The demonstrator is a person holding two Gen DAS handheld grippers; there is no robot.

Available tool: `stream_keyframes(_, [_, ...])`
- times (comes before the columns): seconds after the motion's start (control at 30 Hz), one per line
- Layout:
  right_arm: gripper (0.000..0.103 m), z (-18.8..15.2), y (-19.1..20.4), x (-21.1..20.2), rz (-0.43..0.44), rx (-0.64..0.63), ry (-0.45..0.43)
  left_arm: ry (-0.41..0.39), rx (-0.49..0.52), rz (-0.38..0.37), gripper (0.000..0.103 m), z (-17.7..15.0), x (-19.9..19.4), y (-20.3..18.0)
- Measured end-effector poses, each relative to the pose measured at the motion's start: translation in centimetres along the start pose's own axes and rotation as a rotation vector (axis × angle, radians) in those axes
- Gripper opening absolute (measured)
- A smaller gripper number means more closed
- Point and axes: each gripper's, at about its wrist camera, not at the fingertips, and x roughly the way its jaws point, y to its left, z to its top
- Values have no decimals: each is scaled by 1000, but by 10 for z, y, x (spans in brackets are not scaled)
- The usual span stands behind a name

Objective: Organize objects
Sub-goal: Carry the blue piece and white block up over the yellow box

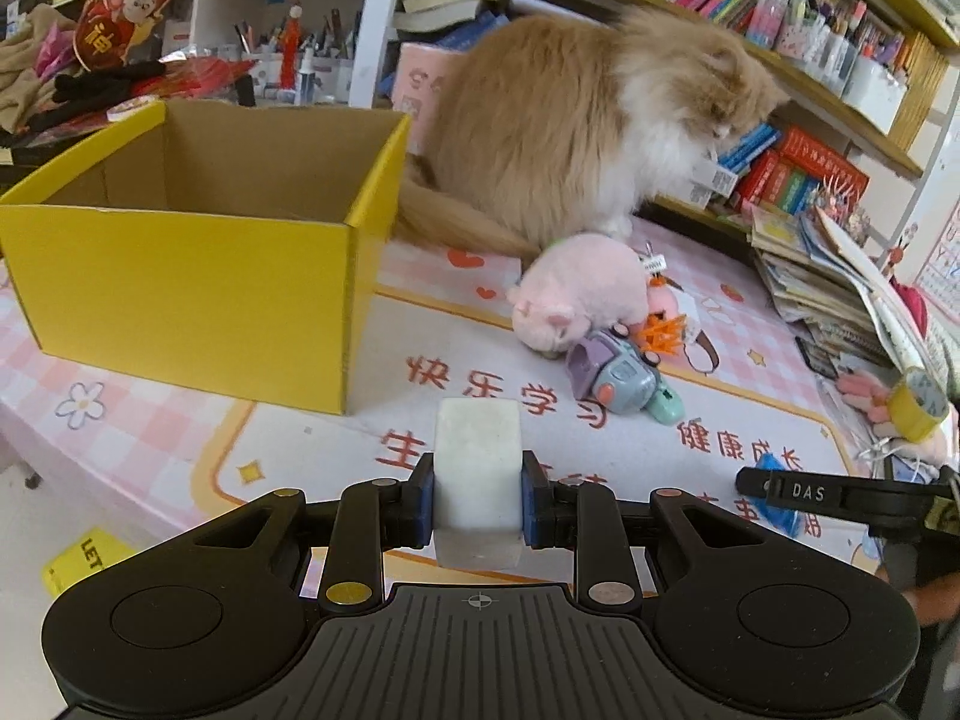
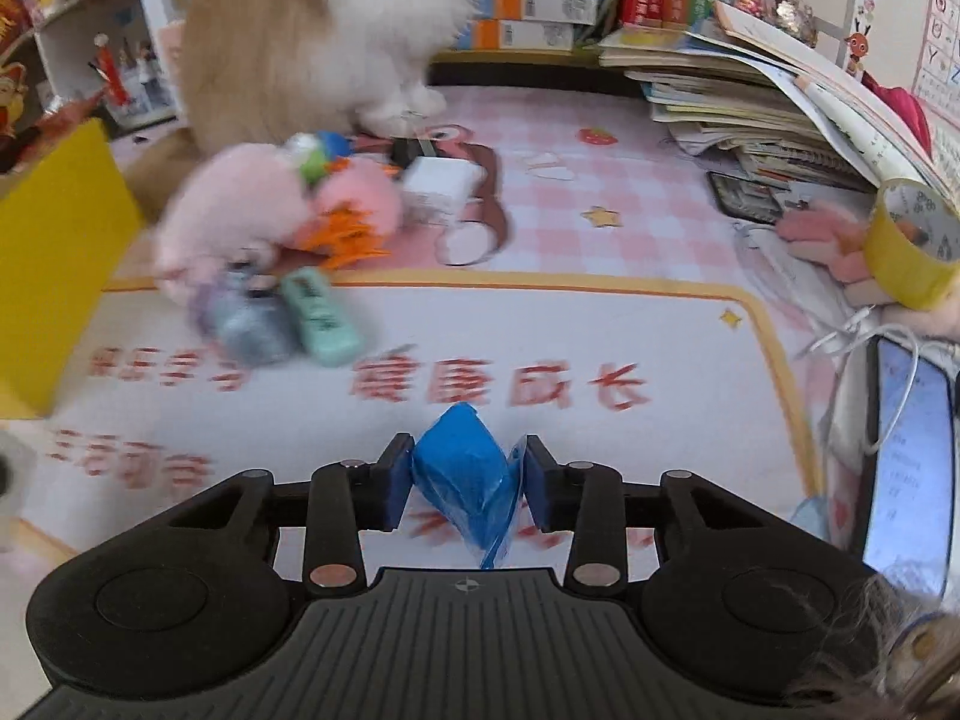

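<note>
My left gripper (image 1: 477,495) is shut on a white block (image 1: 477,456), held above the mat's near edge, to the right of the open yellow cardboard box (image 1: 180,276), which looks empty. My right gripper (image 2: 469,480) is shut on a blue plastic packet (image 2: 465,468) above the mat; it also shows at the right of the left wrist view (image 1: 774,495). A pile of toys lies mid-mat: a pink plush (image 1: 579,294), a purple-grey toy car (image 1: 618,375), a mint-green item (image 2: 321,315) and an orange piece (image 2: 348,234).
A fluffy orange-and-white cat (image 1: 588,126) sits on the desk behind the toys, beside the box. A stack of books (image 2: 750,96) and a yellow tape roll (image 2: 912,243) are at the right. A white charger (image 2: 441,183) lies behind the toys. Shelves run along the back.
</note>
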Motion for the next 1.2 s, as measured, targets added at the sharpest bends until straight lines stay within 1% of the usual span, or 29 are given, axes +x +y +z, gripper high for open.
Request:
stream_keyframes(0.13, [35,-9,38,-21,70,3,11,-18,-9,0,25,-1,-15,23])
stream_keyframes(0.27, [35,-21,78,-41,133,-26,19,-13,-8,7,25,-6,-30,50])
stream_keyframes(0.33, [35,-29,100,-52,165,-60,9,-6,-12,7,25,-10,-37,64])
stream_keyframes(0.4, [35,-40,124,-62,181,-121,-10,3,-13,7,25,-13,-42,76])
stream_keyframes(0.5, [36,-54,152,-69,199,-170,-1,5,-1,5,25,-18,-51,93])
stream_keyframes(0.63, [36,-70,177,-74,216,-173,19,-2,21,4,25,-23,-65,113])
stream_keyframes(0.87, [36,-90,217,-84,251,-183,11,-17,25,26,25,-31,-88,151])
stream_keyframes(1.0, [36,-95,239,-90,264,-204,-2,-35,18,41,25,-33,-99,167])
stream_keyframes(1.2, [36,-96,259,-96,275,-231,-15,-54,14,40,25,-33,-108,180])
